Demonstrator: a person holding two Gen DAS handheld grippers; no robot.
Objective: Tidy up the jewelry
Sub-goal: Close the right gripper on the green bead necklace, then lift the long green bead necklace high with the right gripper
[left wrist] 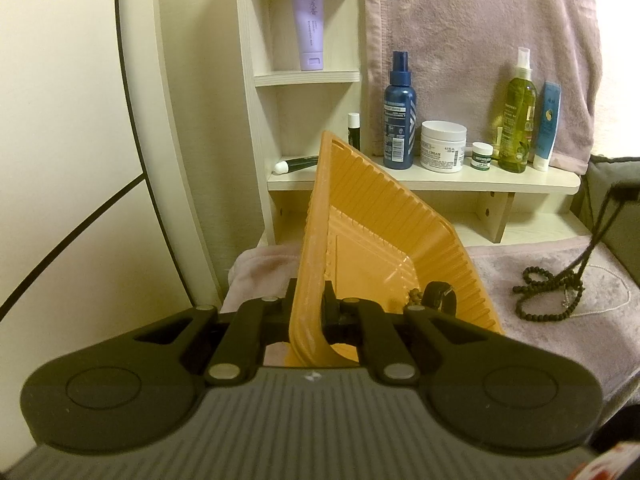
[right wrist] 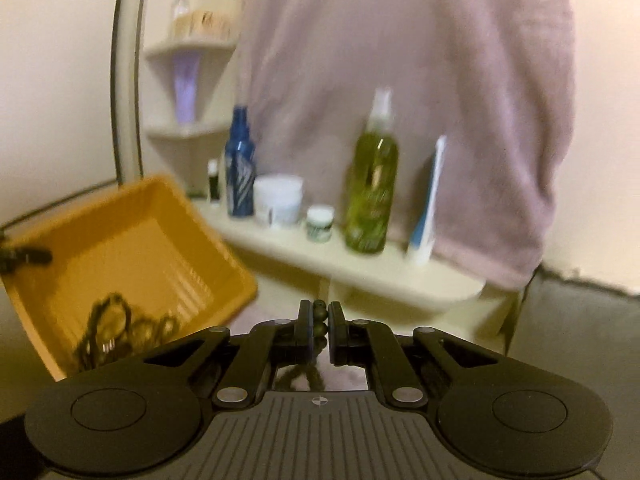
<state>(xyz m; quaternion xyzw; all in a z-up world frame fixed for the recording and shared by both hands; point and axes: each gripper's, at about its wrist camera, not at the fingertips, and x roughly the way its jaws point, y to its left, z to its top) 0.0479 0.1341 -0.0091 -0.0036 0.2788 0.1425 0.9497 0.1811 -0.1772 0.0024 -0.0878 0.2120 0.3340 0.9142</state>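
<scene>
In front of me a pale wooden shelf [left wrist: 460, 179] carries a row: a blue spray bottle [left wrist: 399, 120], a white cream jar [left wrist: 443, 146], a small green-labelled jar [left wrist: 482, 156], a green spray bottle [left wrist: 519, 120] and a blue-and-white tube [left wrist: 547, 128]. Below it a mauve towel [left wrist: 568, 332] covers the surface, and on it lie a dark bead necklace [left wrist: 544, 294] and a thin pale chain [left wrist: 612, 300]
</scene>
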